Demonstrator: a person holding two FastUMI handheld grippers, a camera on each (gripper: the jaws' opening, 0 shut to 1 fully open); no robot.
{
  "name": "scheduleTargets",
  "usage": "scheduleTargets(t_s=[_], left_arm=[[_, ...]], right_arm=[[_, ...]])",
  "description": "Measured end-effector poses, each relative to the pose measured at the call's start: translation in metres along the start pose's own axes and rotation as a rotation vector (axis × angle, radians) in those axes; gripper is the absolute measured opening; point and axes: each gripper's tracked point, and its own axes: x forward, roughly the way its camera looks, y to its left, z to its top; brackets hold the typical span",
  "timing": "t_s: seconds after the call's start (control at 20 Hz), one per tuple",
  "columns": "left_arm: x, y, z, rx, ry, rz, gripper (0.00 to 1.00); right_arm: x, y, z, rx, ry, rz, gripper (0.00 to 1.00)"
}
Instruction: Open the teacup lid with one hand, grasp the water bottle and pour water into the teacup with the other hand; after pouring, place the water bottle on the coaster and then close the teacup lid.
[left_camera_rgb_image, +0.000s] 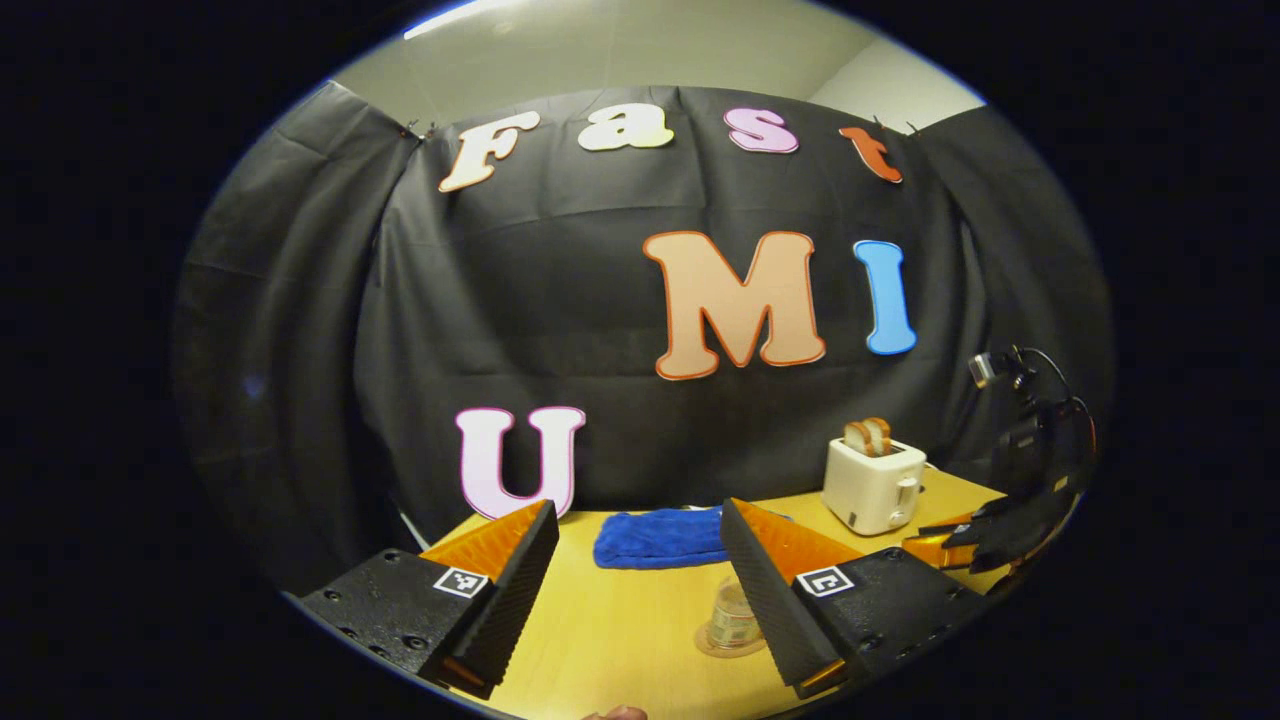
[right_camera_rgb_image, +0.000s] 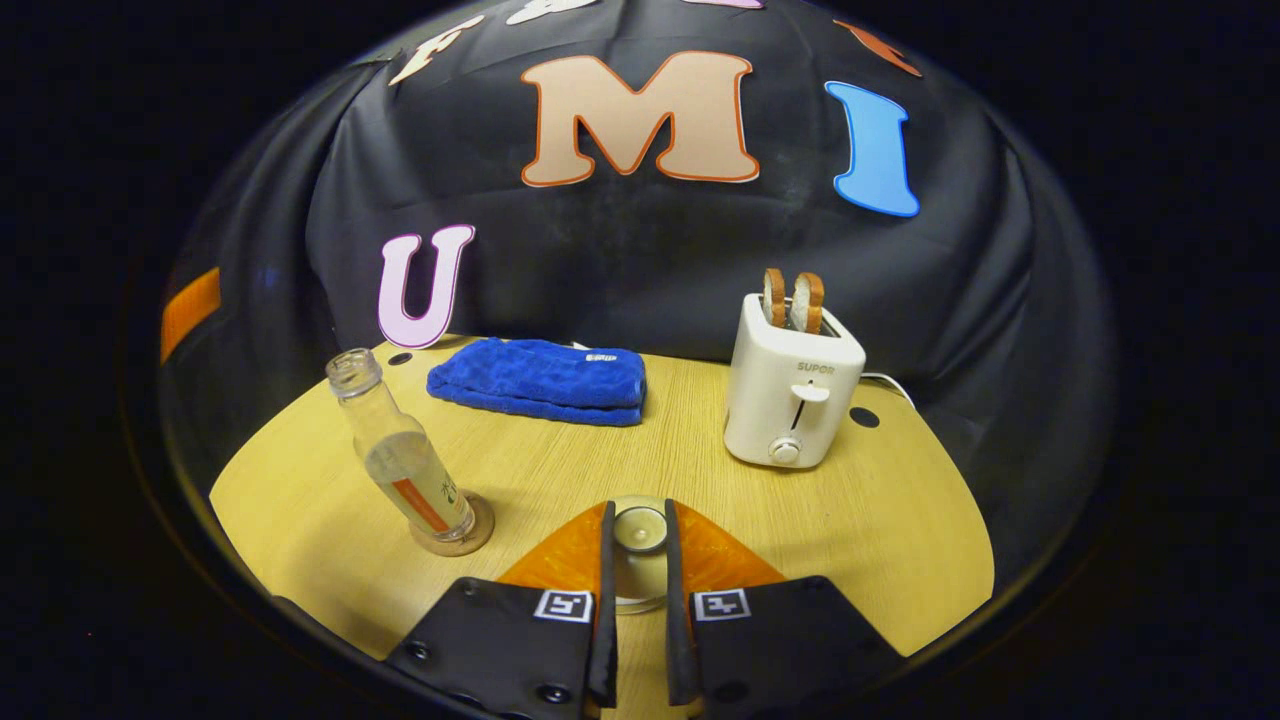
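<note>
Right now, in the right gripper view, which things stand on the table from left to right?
Bottle on its coaster → blue towel → teacup between the right gripper fingers → toaster.

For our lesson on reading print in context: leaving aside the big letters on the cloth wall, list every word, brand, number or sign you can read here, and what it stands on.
"SUPOR": on the front of the white toaster.
Label on the water bottle: print too blurred to read.
White tag on the blue towel: too small to read.
Square markers on the left claw and the right claw: coded patterns, no words.
</note>
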Motion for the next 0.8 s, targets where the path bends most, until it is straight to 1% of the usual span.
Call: scheduleTargets(t_s=[0.15, 0.2, 0.25, 0.3, 0.4, 0.45, 0.55, 0.6, 0.8], left_arm=[[0.006, -0.016, -0.023, -0.001, 0.020, -0.057, 0.95], [0.007, -0.022, -0.032, -0.002, 0.038, -0.078, 0.95], [0.008, -0.025, -0.036, -0.001, 0.040, -0.091, 0.97], [0.011, -0.028, -0.039, 0.002, 0.038, -0.103, 0.95], [0.016, -0.034, -0.049, 0.006, 0.042, -0.124, 0.95], [0.019, -0.037, -0.057, 0.009, 0.050, -0.134, 0.95], [0.023, -0.041, -0.075, 0.013, 0.076, -0.150, 0.95], [0.024, -0.044, -0.086, 0.015, 0.091, -0.157, 0.95], [0.027, -0.056, -0.115, 0.028, 0.131, -0.197, 0.96]], right_arm=[[-0.014, -0.008, 0.006, 0.006, -0.002, -0.027, 0.20], [-0.018, -0.009, 0.007, 0.011, -0.002, -0.035, 0.22], [-0.021, -0.010, 0.008, 0.018, 0.000, -0.041, 0.22], [-0.026, -0.010, 0.009, 0.023, 0.001, -0.045, 0.22], [-0.033, -0.010, 0.010, 0.027, 0.005, -0.051, 0.22], [-0.035, -0.009, 0.011, 0.029, 0.006, -0.051, 0.24], [-0.040, -0.010, 0.013, 0.029, 0.007, -0.060, 0.20], [-0.042, -0.010, 0.012, 0.029, 0.012, -0.062, 0.22], [-0.049, -0.014, 0.007, 0.019, 0.030, -0.084, 0.22]])
